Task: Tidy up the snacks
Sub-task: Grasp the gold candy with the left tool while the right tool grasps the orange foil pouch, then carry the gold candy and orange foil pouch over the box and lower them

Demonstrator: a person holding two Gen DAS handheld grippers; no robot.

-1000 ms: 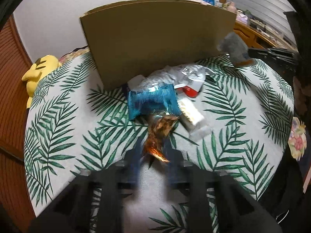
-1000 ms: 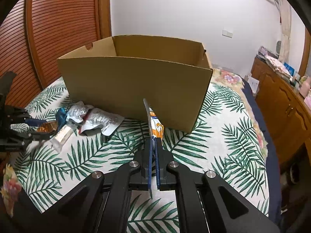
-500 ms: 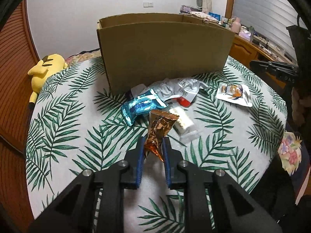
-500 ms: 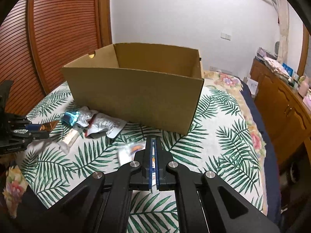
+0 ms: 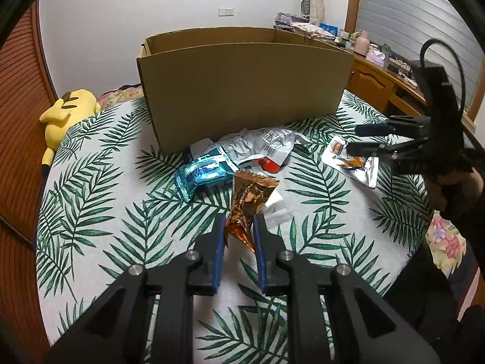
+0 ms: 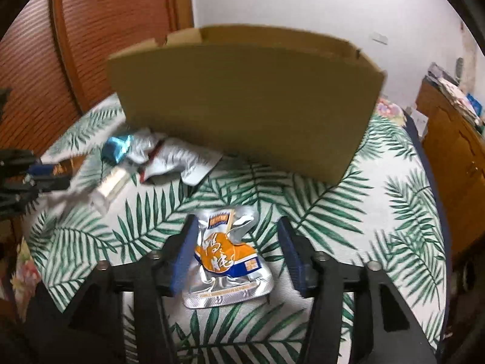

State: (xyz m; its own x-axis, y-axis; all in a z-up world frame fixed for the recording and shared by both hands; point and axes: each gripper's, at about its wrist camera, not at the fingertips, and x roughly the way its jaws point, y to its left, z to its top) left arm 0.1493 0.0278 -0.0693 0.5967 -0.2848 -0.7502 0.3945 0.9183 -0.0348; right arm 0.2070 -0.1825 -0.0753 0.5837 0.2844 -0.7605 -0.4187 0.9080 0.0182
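Observation:
My left gripper [image 5: 239,226] is shut on a brown-gold snack packet [image 5: 247,203] and holds it above the leaf-print table [image 5: 91,182]. Behind it lie a blue packet [image 5: 204,174], silver pouches [image 5: 260,144] and a pale bar. An open cardboard box [image 5: 242,88] stands at the back. My right gripper [image 6: 236,232] is open, its fingers on either side of a silver-and-orange pouch [image 6: 225,257] that lies flat on the table. That gripper [image 5: 353,139] and pouch [image 5: 351,162] also show at the right of the left wrist view.
A yellow plush toy [image 5: 62,115] lies at the table's far left edge. A wooden dresser [image 5: 382,82] with small items stands to the right. The box [image 6: 242,106] fills the back of the right wrist view, with the snack pile [image 6: 169,157] to its left.
My right gripper has let go of the silver-and-orange pouch, which dropped flat on the table, then opened wide over it. My left gripper has lifted the brown-gold packet up and back.

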